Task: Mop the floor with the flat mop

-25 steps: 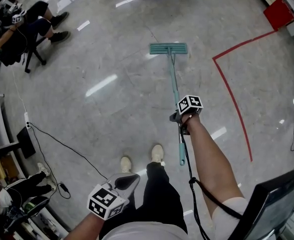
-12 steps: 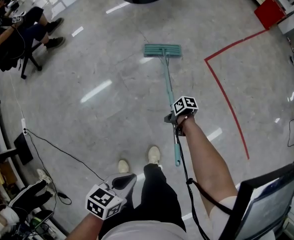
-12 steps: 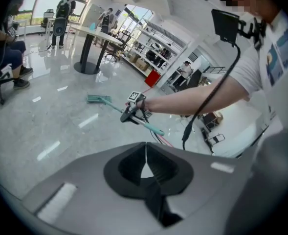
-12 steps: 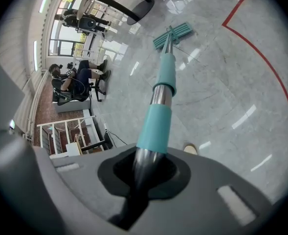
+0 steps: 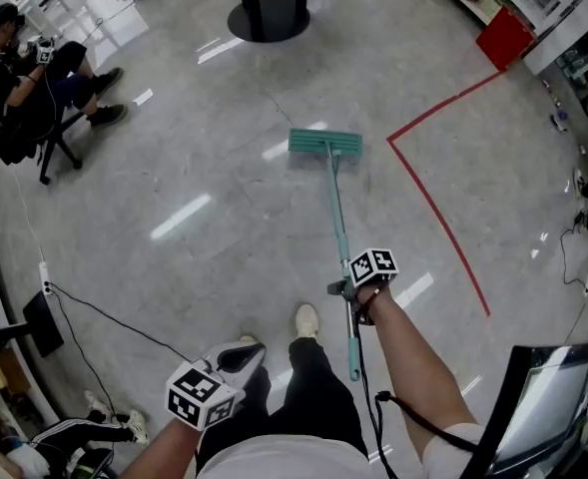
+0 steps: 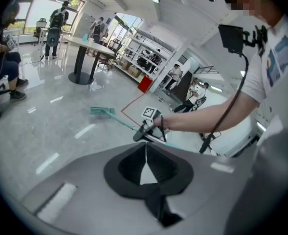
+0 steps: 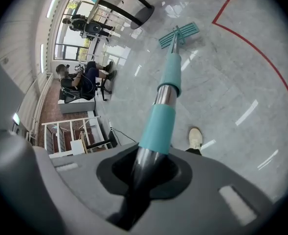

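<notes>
Clamping the flat mop point(image 5: 333, 211), right claw point(image 5: 339, 288) just eased slightly wider; left claw point(image 5: 253, 351) closed.

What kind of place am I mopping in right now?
Probably a lab or workshop hall. It has a polished grey stone floor marked with a red tape line, metal storage shelves in the background, and a seated person off to one side.

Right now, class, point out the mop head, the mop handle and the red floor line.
mop head point(image 5: 324, 144): head view, middle of the teal pad.
mop handle point(image 7: 157, 126): right gripper view, lower teal sleeve.
red floor line point(image 5: 389, 140): head view, its corner.
</notes>
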`<state>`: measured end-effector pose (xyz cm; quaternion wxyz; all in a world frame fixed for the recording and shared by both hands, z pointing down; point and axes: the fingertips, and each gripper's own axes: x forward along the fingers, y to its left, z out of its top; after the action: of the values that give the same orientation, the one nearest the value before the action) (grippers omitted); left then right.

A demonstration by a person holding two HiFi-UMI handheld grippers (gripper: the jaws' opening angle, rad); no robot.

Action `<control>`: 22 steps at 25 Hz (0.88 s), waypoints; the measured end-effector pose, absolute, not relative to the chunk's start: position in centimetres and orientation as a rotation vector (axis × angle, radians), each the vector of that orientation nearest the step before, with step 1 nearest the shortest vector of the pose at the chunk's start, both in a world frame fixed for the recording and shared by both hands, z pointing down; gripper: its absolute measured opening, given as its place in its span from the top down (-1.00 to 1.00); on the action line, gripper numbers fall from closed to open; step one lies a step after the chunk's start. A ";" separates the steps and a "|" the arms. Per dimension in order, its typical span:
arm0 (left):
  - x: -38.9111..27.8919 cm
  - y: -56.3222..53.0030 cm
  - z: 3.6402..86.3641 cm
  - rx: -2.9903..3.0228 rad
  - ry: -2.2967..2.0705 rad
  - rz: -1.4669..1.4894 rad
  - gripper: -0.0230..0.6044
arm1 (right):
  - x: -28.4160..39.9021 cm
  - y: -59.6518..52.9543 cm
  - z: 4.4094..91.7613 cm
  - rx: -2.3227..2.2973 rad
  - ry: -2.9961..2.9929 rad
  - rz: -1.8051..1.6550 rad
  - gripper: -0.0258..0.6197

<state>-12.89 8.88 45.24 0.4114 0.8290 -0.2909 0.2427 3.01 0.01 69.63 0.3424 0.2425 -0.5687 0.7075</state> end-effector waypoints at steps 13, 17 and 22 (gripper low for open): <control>-23.2 16.8 43.8 2.236 -0.670 0.639 0.90 | -0.6 19.5 60.5 0.723 -1.544 1.998 0.76; -24.1 19.2 43.5 2.240 -0.694 0.620 0.90 | -0.2 24.3 58.3 0.715 -1.550 1.979 0.74; -22.9 22.6 42.6 2.268 -0.735 0.595 0.90 | 1.0 30.3 56.7 0.688 -1.577 1.964 0.73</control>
<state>-22.89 22.55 42.62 0.3355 0.8696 -0.2816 0.2279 0.97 30.34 56.67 0.2622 0.2544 -0.5827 0.7259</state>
